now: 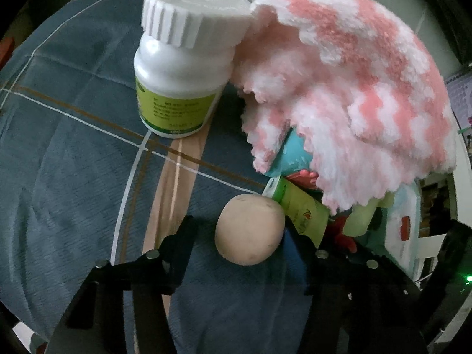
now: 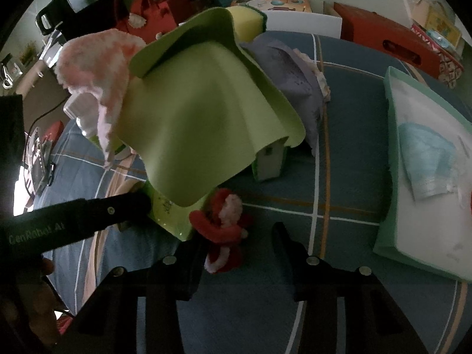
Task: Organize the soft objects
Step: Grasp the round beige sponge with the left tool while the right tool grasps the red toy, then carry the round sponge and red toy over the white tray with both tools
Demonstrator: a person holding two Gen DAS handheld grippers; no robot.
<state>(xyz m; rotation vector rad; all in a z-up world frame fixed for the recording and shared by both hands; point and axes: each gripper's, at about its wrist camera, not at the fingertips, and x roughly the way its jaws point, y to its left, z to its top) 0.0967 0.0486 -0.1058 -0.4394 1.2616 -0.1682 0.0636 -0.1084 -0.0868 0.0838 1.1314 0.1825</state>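
Left gripper (image 1: 244,236): jaws spread partway, beige egg-shaped ball (image 1: 250,229) sits between the fingers, nearer the right one; can't tell if either pad touches it, so not calling it a grip. Ball rests on the blue plaid bedspread (image 1: 73,153), touching a green-and-white carton (image 1: 298,206) just behind it. Right gripper (image 2: 236,244): jaws spread partway, small red-and-white plush doll (image 2: 224,230) lies between the fingertips, closer to the left finger; contact unclear. Fluffy pink-and-white cloth (image 1: 354,94) drapes over the pile, leaning against the capped white bottle (image 1: 183,67) standing upright on the bedspread. Lime-green cloth (image 2: 206,124) hangs over a small box (image 2: 270,162) and the stuff beside it. Lavender pillow (image 2: 295,82) behind. Clear bag (image 2: 427,159) at right holds something light blue (image 2: 427,150); contents not identifiable.
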